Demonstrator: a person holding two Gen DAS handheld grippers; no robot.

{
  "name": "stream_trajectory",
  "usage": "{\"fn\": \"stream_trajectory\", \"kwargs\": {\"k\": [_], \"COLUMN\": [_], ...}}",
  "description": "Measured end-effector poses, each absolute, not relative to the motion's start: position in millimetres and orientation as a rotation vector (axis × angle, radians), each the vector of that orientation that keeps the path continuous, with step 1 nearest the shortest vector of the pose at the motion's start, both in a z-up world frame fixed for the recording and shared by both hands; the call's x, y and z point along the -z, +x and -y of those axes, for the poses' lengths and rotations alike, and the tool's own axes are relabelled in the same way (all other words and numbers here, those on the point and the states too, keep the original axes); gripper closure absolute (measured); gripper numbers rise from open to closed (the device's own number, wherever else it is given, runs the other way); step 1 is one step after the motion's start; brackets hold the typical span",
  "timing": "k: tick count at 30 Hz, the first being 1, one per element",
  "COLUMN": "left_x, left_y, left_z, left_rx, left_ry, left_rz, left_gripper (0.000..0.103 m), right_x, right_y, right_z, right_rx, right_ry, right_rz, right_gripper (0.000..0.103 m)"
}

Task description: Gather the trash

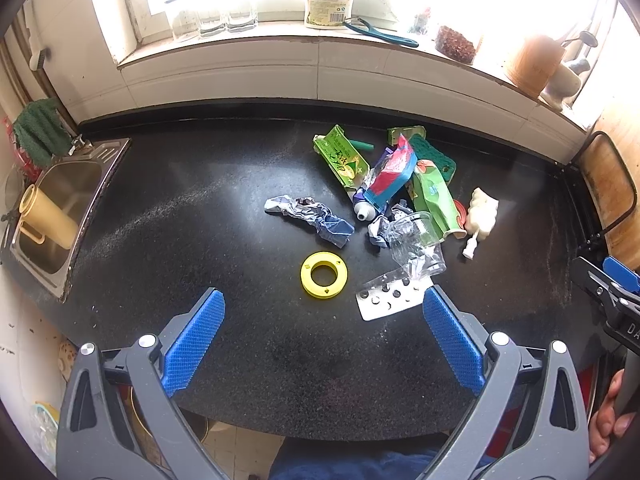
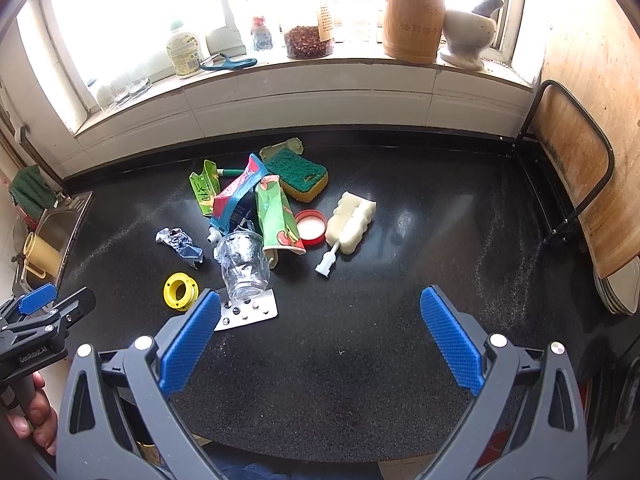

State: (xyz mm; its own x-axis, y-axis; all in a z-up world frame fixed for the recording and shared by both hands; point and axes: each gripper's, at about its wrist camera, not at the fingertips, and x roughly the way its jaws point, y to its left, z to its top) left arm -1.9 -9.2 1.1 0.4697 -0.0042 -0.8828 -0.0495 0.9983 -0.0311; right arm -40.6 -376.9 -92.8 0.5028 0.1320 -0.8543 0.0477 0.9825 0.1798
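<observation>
Trash lies in a heap on the black counter [image 1: 200, 220]: a crumpled foil wrapper [image 1: 310, 218], a yellow tape ring [image 1: 324, 275], a silver pill blister [image 1: 386, 298], a crushed clear cup [image 1: 416, 240], a toothpaste tube [image 1: 386, 184] and green cartons [image 1: 342, 156]. My left gripper [image 1: 323, 314] hangs open above the counter's near side, just short of the ring and blister. In the right wrist view the same heap shows, with the cup [image 2: 244, 266], blister [image 2: 250, 312], ring [image 2: 180, 290] and wrapper [image 2: 180, 246]. My right gripper [image 2: 320, 316] is open and empty, to the right of the heap.
A steel sink [image 1: 60, 208] holding a yellow mug [image 1: 46, 218] sits at the left. A green sponge [image 2: 298, 172], a white sponge brush [image 2: 350, 226] and a red lid [image 2: 310, 228] lie by the heap. Jars and a bamboo holder [image 2: 412, 20] line the sill; a cutting board rack [image 2: 572, 168] stands right.
</observation>
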Motion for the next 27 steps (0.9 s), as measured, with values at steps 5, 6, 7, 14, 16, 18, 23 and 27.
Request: {"fn": "stream_trajectory", "kwargs": {"k": [5, 6, 7, 14, 16, 18, 23, 27], "left_x": [1, 1, 1, 2, 4, 5, 7, 10], "left_y": [1, 2, 1, 1, 2, 5, 12, 17], "left_z": [7, 7, 7, 7, 6, 5, 5, 4], "left_rx": [-0.031, -0.031, -0.03, -0.03, -0.032, -0.034, -0.038, -0.043], "left_ry": [-0.055, -0.054, -0.054, -0.054, -0.053, -0.054, -0.053, -0.055], "left_rz": [-1.085, -1.085, -1.085, -1.084, -1.084, -1.085, -1.092, -1.1], "left_gripper": [0.007, 0.007, 0.007, 0.007, 0.007, 0.007, 0.007, 0.007], "right_x": [97, 97, 97, 98, 99, 99, 102, 105], "right_y": [-35, -34, -38, -35, -31, -29, -24, -22], "right_z": [374, 374, 374, 373, 373, 372, 373, 374], "right_rx": [-0.051, -0.051, -0.051, -0.052, -0.052, -0.053, -0.055, -0.056], "right_ry": [0.187, 0.188, 0.187, 0.187, 0.186, 0.188, 0.187, 0.187], "right_rz": [-1.047, -1.047, -1.044, -1.046, -1.048, -1.048, -1.05, -1.054], "right_gripper": [0.006, 0.006, 0.006, 0.006, 0.006, 0.006, 0.006, 0.006]}}
